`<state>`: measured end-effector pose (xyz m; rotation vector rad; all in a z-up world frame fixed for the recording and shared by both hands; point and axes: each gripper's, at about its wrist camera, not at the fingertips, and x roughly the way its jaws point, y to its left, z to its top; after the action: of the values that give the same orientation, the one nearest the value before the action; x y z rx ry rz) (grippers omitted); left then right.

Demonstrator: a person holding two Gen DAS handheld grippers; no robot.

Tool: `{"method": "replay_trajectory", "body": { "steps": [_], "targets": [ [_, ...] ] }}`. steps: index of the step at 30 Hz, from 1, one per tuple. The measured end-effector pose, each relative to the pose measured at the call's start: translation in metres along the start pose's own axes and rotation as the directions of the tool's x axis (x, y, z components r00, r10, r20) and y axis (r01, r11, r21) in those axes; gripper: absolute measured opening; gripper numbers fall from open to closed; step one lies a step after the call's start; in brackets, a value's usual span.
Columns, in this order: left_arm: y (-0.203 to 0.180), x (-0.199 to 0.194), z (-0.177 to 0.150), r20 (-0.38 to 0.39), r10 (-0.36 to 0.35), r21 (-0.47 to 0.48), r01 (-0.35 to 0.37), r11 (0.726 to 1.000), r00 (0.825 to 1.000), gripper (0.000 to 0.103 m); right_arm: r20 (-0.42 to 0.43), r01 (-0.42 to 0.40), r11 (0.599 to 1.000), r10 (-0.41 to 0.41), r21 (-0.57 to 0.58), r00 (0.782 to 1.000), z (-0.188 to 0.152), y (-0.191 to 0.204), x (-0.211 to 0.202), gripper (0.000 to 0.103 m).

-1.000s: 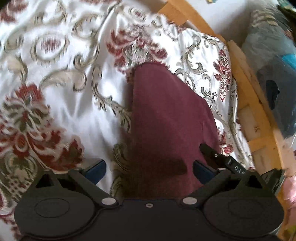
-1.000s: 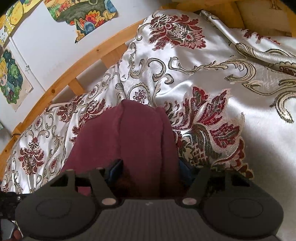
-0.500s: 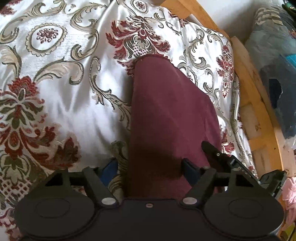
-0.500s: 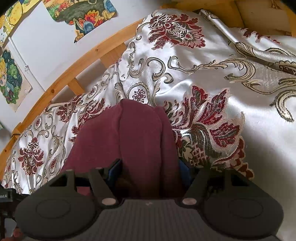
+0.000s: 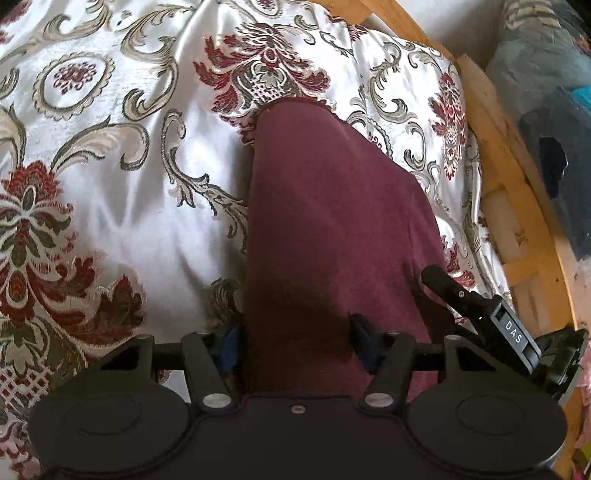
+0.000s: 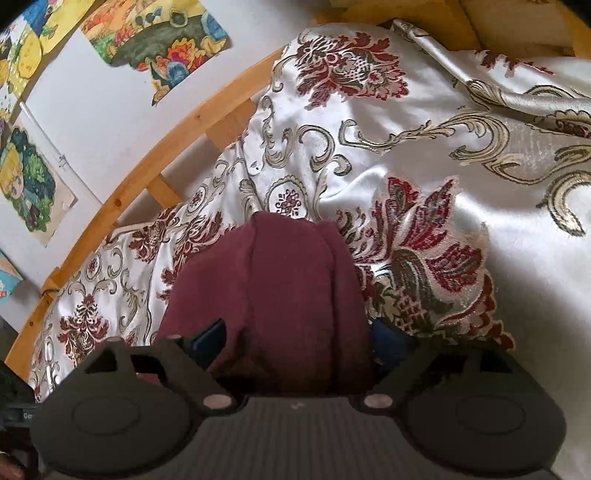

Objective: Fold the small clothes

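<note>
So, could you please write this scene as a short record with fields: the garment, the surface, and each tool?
garment: dark red cloth, folded into a long strip, lying flat
surface: white bedspread with red and gold flowers, on a wooden bed frame
left tool: astride the near end of the cloth, jaws have just been closing
right tool: astride the cloth, jaws have just been opening
wall: pictures above the bed

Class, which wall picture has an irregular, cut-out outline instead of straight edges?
The green, orange and blue picture, uppermost; the yellow-and-green picture below-left has straight rectangular edges.
</note>
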<state>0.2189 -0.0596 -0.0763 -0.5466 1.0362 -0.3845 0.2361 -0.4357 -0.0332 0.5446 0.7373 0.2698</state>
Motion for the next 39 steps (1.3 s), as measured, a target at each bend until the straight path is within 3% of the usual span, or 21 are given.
{"method": "replay_trajectory", "body": {
  "steps": [7, 9, 11, 13, 17, 20, 24, 29, 34, 37, 39],
  "targets": [
    [-0.024, -0.005, 0.000, 0.015, 0.072, 0.101, -0.073, 0.992, 0.997, 0.045, -0.038, 0.021, 0.996, -0.024, -0.085, 0.999, -0.005, 0.012, 0.008, 0.094],
    [-0.035, -0.009, -0.001, 0.032, 0.100, 0.146, -0.104, 0.984, 0.994, 0.042, -0.036, 0.032, 0.995, -0.035, -0.093, 0.999, -0.005, 0.013, 0.007, 0.085],
    [-0.046, -0.012, -0.002, 0.047, 0.125, 0.190, -0.132, 0.973, 0.991, 0.038, -0.031, 0.039, 0.994, -0.043, -0.102, 0.999, -0.006, 0.014, 0.005, 0.062],
    [-0.061, -0.017, -0.003, 0.071, 0.148, 0.248, -0.161, 0.955, 0.986, 0.036, -0.022, 0.022, 0.994, -0.025, -0.104, 0.999, -0.009, 0.018, 0.001, 0.049],
    [-0.085, -0.034, -0.007, 0.165, 0.176, 0.381, -0.227, 0.896, 0.970, 0.034, 0.045, 0.014, 0.972, -0.003, -0.233, 0.999, -0.016, 0.043, -0.012, 0.033],
    [-0.095, -0.048, -0.010, 0.248, 0.197, 0.462, -0.294, 0.837, 0.949, 0.034, 0.101, -0.011, 0.943, 0.047, -0.333, 0.994, -0.023, 0.070, -0.018, 0.028],
    [-0.088, -0.070, -0.005, 0.339, 0.196, 0.467, -0.345, 0.814, 0.920, 0.034, 0.176, -0.011, 0.877, 0.109, -0.481, 0.978, -0.030, 0.117, -0.014, 0.027],
    [-0.062, -0.100, 0.014, 0.476, 0.235, 0.409, -0.451, 0.794, 0.847, 0.034, 0.199, -0.058, 0.827, 0.202, -0.559, 0.959, -0.021, 0.171, 0.020, 0.027],
    [-0.015, -0.117, 0.035, 0.569, 0.296, 0.303, -0.531, 0.792, 0.767, 0.035, 0.127, -0.133, 0.787, 0.259, -0.602, 0.957, -0.015, 0.222, 0.076, 0.027],
    [0.015, -0.115, 0.045, 0.566, 0.343, 0.234, -0.545, 0.805, 0.750, 0.035, 0.063, -0.164, 0.775, 0.254, -0.610, 0.965, -0.017, 0.241, 0.110, 0.027],
    [0.033, -0.109, 0.052, 0.534, 0.373, 0.193, -0.539, 0.820, 0.758, 0.035, 0.029, -0.147, 0.761, 0.213, -0.632, 0.977, -0.025, 0.250, 0.130, 0.027]
  ]
}}
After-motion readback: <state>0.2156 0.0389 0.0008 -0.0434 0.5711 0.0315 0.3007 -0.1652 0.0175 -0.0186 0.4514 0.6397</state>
